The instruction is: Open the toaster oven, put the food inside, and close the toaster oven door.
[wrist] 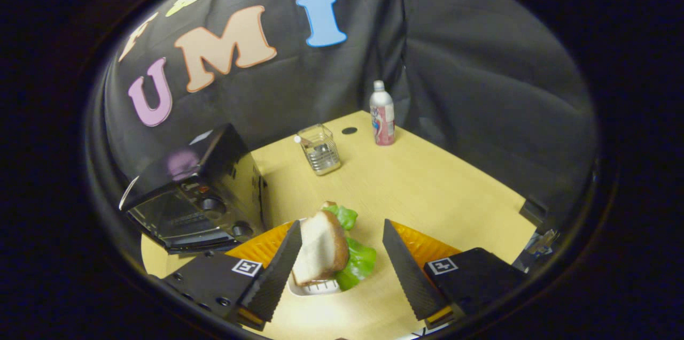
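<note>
A black toaster oven (200, 195) stands on the wooden table (427, 190) to the left of my fingers, its glass door shut and its knobs facing me. A sandwich (323, 246) of bread and green lettuce sits in a small white dish (315, 287) between my fingers, close against the left one. My gripper (342, 265) is open, hovering over the dish, with a wide gap from the sandwich to the right finger.
A clear glass jar (319, 149) stands on the table beyond the sandwich. A pink-labelled bottle (382, 114) is further back near the black cloth wall. A small dark hole (349, 130) marks the tabletop between them. A dark object (534, 211) sits at the table's right edge.
</note>
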Demonstrator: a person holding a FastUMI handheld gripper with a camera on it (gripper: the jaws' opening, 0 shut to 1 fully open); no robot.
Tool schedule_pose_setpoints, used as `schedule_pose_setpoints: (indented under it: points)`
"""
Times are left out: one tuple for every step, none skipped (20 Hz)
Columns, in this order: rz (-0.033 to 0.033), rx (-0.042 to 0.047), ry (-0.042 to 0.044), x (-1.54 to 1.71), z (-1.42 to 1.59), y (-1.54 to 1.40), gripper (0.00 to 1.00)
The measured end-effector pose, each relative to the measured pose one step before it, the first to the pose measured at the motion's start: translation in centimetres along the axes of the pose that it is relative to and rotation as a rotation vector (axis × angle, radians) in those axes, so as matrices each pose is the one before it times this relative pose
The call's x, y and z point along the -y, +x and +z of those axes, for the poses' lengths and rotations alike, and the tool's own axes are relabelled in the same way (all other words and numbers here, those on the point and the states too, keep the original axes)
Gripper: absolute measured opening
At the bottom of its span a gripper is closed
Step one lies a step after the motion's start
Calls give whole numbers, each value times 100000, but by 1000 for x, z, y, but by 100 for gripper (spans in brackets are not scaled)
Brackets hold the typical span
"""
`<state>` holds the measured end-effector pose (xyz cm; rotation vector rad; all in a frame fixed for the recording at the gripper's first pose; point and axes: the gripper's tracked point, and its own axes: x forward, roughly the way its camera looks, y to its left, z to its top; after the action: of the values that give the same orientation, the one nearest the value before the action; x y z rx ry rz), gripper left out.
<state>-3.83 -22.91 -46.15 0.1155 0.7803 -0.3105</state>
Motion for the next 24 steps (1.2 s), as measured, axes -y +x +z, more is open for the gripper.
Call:
schedule_pose_setpoints:
  points:
    - [617, -2535, 2699, 152, -458, 902, 96]
    - [280, -1967, 1829, 116, -310, 643, 96]
    - [198, -1665, 879, 143, -248, 605, 96]
    - [1432, -1094, 1237, -274, -249, 703, 96]
    - [1103, -1058, 1945, -335, -26, 280, 96]
    - [772, -597, 2193, -285, -109, 220, 90]
    - [570, -1381, 1396, -204, -104, 285, 85]
    - [1414, -1121, 1281, -393, -181, 384, 80]
    - [1316, -1409, 2397, -457, -20, 313, 75]
    - [909, -1574, 2624, -392, -111, 115, 69]
    - [1168, -2152, 2636, -306, -82, -31, 64]
    - [1759, -1911, 2375, -322, -77, 55, 59]
    - [1988, -2511, 2864, -419, -247, 49, 52]
    - [441, 265, 1569, -82, 361, -237, 44]
    - [535, 30, 921, 81, 214, 42, 37]
    - [169, -187, 253, -166, -368, -236, 30]
    - [488, -381, 360, -169, 10, -334, 30]
    - [179, 483, 550, -109, 247, -314, 30]
    - [797, 920, 754, -232, 336, -373, 30]
    - [961, 1066, 1356, -356, 366, -451, 30]
    - [1343, 1320, 2103, -388, 539, -586, 30]
    - [2107, 1150, 2465, -768, 424, -811, 30]
    - [2335, 716, 2390, -866, 318, -769, 30]
    - [2440, 490, 1926, -937, 173, -737, 30]
